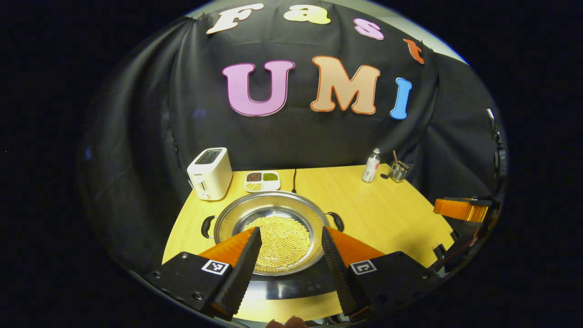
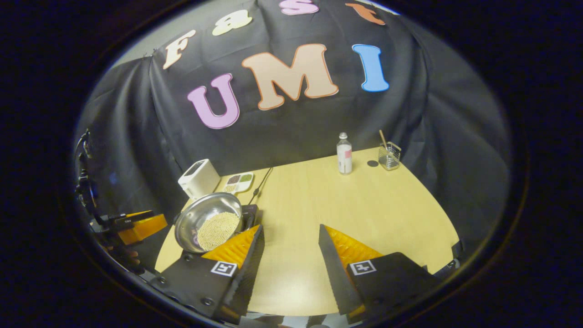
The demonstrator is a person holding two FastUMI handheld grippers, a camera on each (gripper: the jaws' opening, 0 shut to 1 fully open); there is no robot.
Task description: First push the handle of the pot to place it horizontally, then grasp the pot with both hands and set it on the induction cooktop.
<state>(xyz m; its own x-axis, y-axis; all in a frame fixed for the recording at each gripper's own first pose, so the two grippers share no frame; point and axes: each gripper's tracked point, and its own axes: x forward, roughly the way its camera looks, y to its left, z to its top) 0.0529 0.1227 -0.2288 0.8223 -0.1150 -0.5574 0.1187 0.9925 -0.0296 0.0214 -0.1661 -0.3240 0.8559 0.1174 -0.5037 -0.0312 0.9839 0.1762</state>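
pot [image 1: 273, 214]: shiny steel, two dark side handles, pale beads inside, sitting on the induction cooktop [image 1: 291, 284]
left tongs [image 1: 291, 253]: apart, holding nothing
right tongs [image 2: 289, 249]: apart, holding nothing

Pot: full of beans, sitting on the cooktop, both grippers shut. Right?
One thing is wrong: both grippers are open. In the left gripper view the left gripper frames the pot of beans on the cooktop; in the right gripper view the right gripper is open over the table.
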